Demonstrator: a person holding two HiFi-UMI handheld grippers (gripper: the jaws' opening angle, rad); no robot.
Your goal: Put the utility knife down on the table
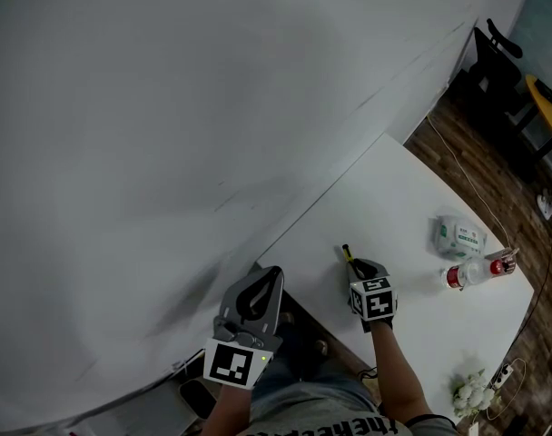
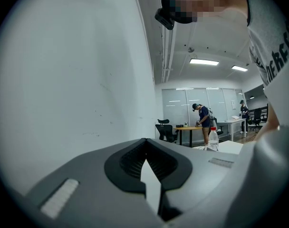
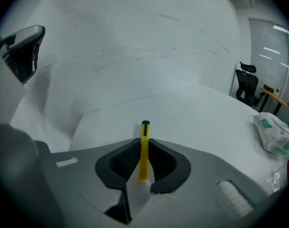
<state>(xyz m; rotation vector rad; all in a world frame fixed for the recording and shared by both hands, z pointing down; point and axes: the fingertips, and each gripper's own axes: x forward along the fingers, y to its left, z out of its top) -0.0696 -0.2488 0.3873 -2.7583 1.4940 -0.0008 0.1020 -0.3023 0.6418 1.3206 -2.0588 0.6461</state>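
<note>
The right gripper (image 1: 352, 262) has its jaws clamped on the knife (image 3: 144, 148), a slim yellow utility knife with a black tip. The knife is held edge-on between the dark pads, and its tip pokes out past the jaw ends towards the wall. It is in the gripper and not yet on the table (image 1: 394, 189). It hangs over the white tabletop close to the edge nearest the person, and its height above the surface cannot be judged. The left gripper (image 1: 272, 274) has its jaws closed together on nothing. It sits left of the table, off its edge and beside the wall, taking no part. The chief risk is probably opening the jaws too high, because the knife could drop, bounce and slide off the near edge towards the person's legs. The hold on the thin body is narrow, so the knife might also swing in the pads as it is lowered and land tip first. Whether the blade is out cannot be seen. Well apart from the knife, at the table's far right, stands a clear bottle (image 1: 474, 272) with a red cap. The cap is on, and any liquid inside cannot be made out. Just beyond it lies a plump white and green soft pack (image 1: 458, 237), apparently closed.
</note>
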